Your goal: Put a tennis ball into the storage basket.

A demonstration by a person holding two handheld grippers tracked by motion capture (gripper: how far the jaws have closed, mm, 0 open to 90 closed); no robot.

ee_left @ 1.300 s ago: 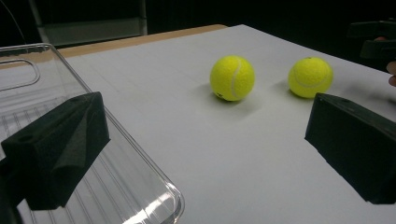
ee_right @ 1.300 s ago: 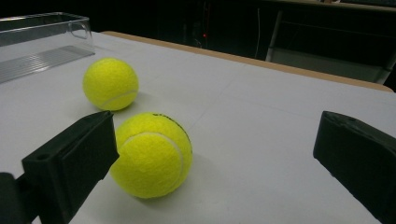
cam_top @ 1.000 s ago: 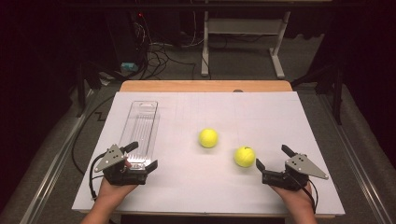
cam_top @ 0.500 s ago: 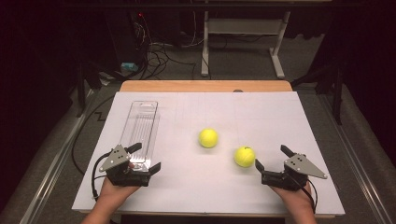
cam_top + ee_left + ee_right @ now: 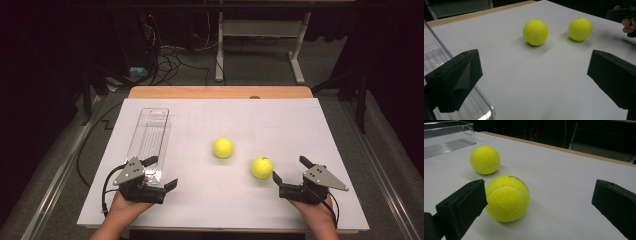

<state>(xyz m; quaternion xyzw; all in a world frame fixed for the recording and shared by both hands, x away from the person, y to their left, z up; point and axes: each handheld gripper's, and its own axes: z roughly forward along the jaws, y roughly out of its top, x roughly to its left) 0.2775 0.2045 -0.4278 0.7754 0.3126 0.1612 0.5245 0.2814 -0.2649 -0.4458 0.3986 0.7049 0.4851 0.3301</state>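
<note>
Two yellow tennis balls lie on the white table top, one near the middle [image 5: 223, 148] and one nearer the right hand [image 5: 262, 168]. My left gripper [image 5: 162, 171] stands open at the front left, beside the near end of a clear plastic tray [image 5: 150, 135]. In the left gripper view the left gripper [image 5: 534, 67] faces both balls [image 5: 535, 32] [image 5: 580, 29] from a distance. My right gripper [image 5: 289, 167] is open just right of the nearer ball. In the right gripper view that ball [image 5: 507, 198] sits against the left jaw of the right gripper [image 5: 540, 195], with the other ball [image 5: 485, 159] farther off.
The long clear tray [image 5: 434, 57] [image 5: 446, 145] lies empty along the left side of the table. The white sheet [image 5: 280, 125] covers a wooden table whose far edge [image 5: 220, 92] shows. Cables and a desk frame [image 5: 260, 40] stand on the floor beyond.
My left gripper has drifted slightly to the right along the table's front. The balls, the tray and my right gripper have stayed where they were.
</note>
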